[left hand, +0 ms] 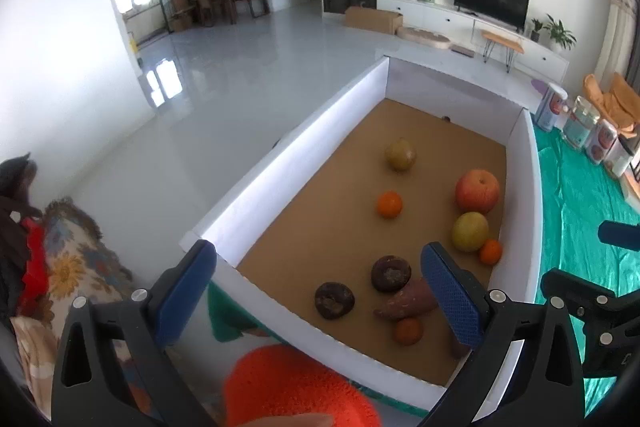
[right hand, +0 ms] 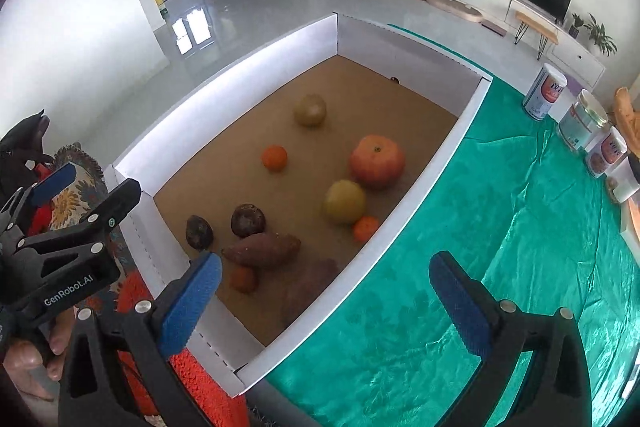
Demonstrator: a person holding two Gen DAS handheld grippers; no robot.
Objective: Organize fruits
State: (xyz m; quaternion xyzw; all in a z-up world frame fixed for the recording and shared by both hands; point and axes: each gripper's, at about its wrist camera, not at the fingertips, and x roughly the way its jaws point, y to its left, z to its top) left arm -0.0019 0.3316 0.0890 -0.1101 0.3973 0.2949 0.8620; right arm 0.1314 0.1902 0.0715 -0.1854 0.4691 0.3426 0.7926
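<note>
Showing a second sweet potato (right hand: 308,281) (right wrist view only), both claws agape

L claw (left hand: 320,291) jaws spread wide, nothing between – tilted down over the near-left corner of the box (left hand: 292,163). R claw (right hand: 326,301) also fully spread & empty, angled down over the box's near-right wall. Person's hand (right hand: 24,359) grips the L claw's handle.

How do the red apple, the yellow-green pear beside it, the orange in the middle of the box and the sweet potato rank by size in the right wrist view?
1. Red apple
2. Sweet potato, longer but thinner, and nearer the camera, so unsure against the apple
3. Yellow-green pear
4. Orange, clearly smallest
</note>
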